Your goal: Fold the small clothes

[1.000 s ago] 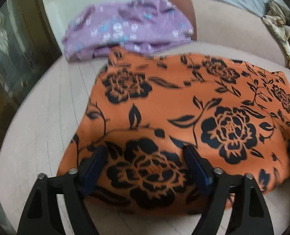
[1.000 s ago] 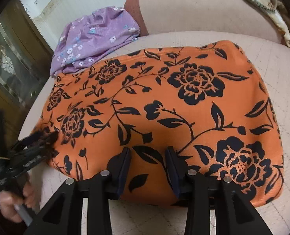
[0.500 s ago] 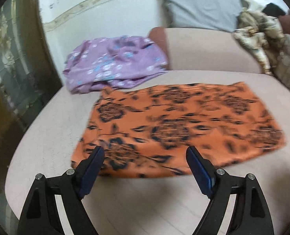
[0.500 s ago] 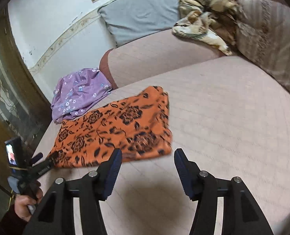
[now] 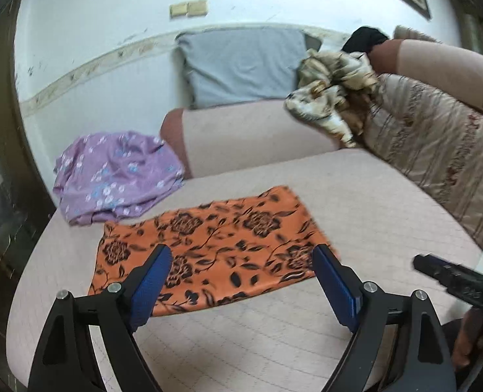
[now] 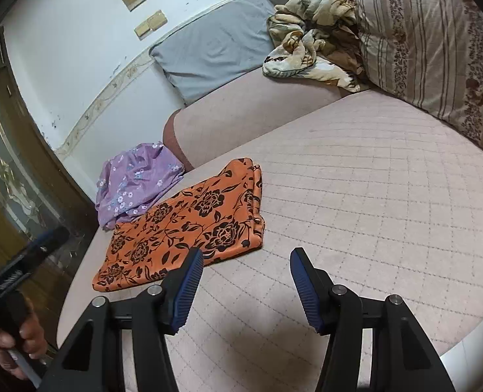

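An orange cloth with black flowers (image 5: pixel 215 245) lies folded flat on the pink quilted sofa seat (image 5: pixel 355 202); it also shows in the right wrist view (image 6: pixel 189 225). My left gripper (image 5: pixel 241 277) is open and empty, held above the cloth's near edge. My right gripper (image 6: pixel 246 277) is open and empty, above bare seat just right of the cloth. A purple flowered garment (image 5: pixel 117 176) lies crumpled behind the orange cloth, also in the right wrist view (image 6: pixel 136 183).
A grey cushion (image 5: pixel 238 65) leans on the wall. A beige patterned cloth (image 5: pixel 332 98) and a striped pillow (image 6: pixel 437 49) lie at the right. A glass-fronted wooden cabinet (image 6: pixel 9 170) stands left of the sofa. The seat's front edge (image 6: pixel 463 343) is near.
Both grippers have let go of the orange cloth, opened and pulled back and up. The cloth now lies folded on the seat, farther away in both views.
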The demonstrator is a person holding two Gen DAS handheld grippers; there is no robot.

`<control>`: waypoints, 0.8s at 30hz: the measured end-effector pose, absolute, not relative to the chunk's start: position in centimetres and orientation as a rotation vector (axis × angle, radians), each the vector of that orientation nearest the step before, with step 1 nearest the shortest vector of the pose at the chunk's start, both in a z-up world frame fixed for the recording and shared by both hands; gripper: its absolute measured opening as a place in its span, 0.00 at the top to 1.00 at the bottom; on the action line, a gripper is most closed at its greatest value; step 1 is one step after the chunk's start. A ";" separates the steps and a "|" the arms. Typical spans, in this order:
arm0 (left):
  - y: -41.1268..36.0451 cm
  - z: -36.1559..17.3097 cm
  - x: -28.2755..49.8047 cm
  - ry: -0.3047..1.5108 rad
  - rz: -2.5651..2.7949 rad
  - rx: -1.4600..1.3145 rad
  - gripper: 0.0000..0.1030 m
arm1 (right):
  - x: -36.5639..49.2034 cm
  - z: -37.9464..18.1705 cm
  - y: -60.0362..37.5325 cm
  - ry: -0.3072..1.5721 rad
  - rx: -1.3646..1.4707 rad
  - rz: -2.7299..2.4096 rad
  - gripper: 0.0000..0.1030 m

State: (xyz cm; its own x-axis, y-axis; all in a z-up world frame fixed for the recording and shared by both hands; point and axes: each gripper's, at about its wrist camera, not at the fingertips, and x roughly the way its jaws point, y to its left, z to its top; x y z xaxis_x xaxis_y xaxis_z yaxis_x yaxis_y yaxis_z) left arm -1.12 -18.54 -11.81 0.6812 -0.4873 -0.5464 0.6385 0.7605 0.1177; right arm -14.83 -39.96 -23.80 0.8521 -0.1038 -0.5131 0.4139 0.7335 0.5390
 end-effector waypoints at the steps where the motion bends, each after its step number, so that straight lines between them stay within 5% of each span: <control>1: -18.4 -11.4 -1.7 0.511 -0.657 0.307 0.12 | -15.1 -23.8 -40.1 0.471 0.709 -0.290 0.42; 24: -11.5 -14.1 -3.6 0.578 -0.564 0.339 0.10 | -14.7 -25.0 -39.1 0.492 0.769 -0.303 0.42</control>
State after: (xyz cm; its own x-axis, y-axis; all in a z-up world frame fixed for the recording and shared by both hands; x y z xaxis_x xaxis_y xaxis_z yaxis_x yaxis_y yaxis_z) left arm -3.65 -11.53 -14.07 0.6944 -0.4023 -0.5966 0.5862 0.7971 0.1447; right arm -14.74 -39.06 -25.05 0.8454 -0.0831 -0.5276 0.4333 0.6843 0.5866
